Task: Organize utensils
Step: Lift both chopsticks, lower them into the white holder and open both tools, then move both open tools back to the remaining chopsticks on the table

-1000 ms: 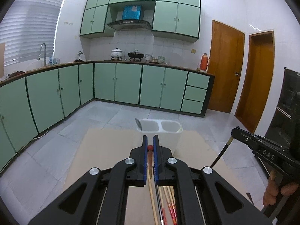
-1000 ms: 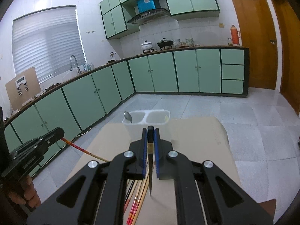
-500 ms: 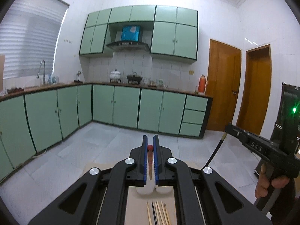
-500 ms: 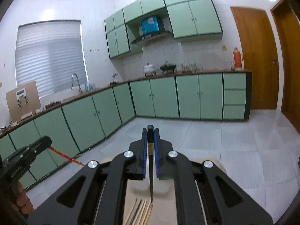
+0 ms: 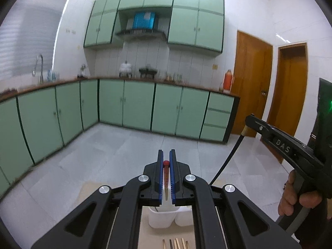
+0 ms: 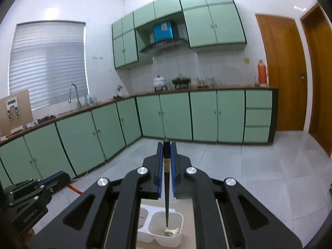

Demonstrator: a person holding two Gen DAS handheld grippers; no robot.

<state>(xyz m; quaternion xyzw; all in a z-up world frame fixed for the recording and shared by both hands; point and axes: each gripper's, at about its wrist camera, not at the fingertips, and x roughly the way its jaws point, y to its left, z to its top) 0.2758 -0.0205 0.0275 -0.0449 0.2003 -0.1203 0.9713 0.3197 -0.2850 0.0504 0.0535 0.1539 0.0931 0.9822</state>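
Note:
My left gripper (image 5: 166,153) is shut on a red-topped chopstick (image 5: 166,167), whose lower end hangs over the white two-compartment holder (image 5: 160,219). In the right wrist view my right gripper (image 6: 166,144) is shut on a black chopstick (image 6: 167,188). That chopstick's tip points down into the holder's right compartment (image 6: 178,231). The other gripper shows in each view: the right gripper (image 5: 250,120) with its black chopstick (image 5: 228,155), and the left gripper (image 6: 60,176) with its red chopstick (image 6: 75,188). Several loose chopsticks (image 5: 176,243) lie on the table in front of the holder.
The holder stands on a tan table top (image 5: 145,236). A hand (image 5: 294,197) grips the right tool's handle. Beyond are a tiled floor (image 5: 116,145), green cabinets (image 5: 137,105) and wooden doors (image 5: 251,83).
Both grippers have risen and moved forward over the table with their chopsticks still clamped. The holder has slid from ahead of the fingers to beneath them.

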